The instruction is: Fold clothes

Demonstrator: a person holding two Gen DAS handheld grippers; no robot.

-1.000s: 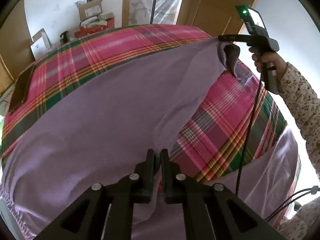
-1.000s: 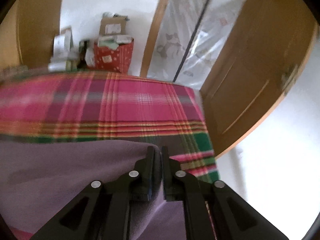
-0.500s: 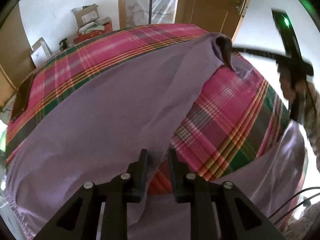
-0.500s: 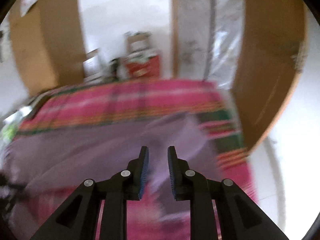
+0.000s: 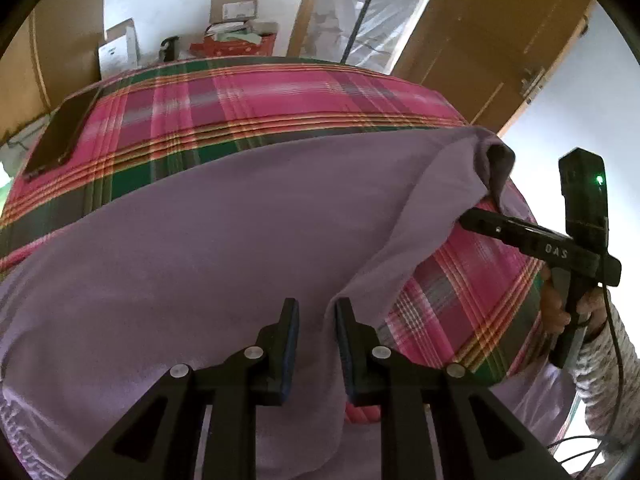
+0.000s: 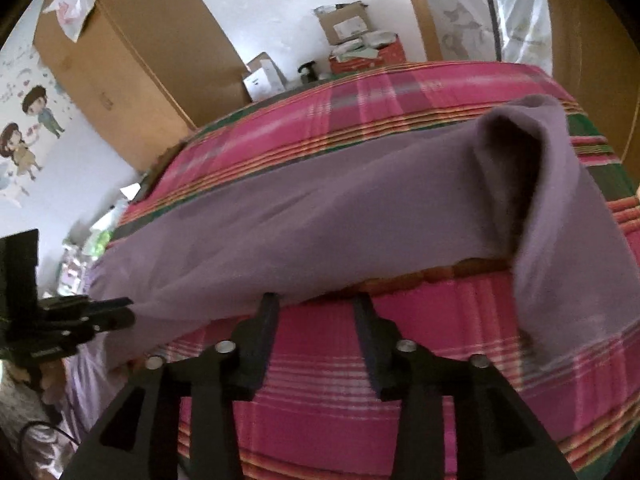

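Tools — left tool (image 5: 316,320), right tool (image 6: 316,312) — spread, empty above lilac cloth (image 5: 224,240).

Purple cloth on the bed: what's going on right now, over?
Left gripper open, right gripper open, both empty. Purple cloth lying folded over on plaid bedspread. Nothing blocking.
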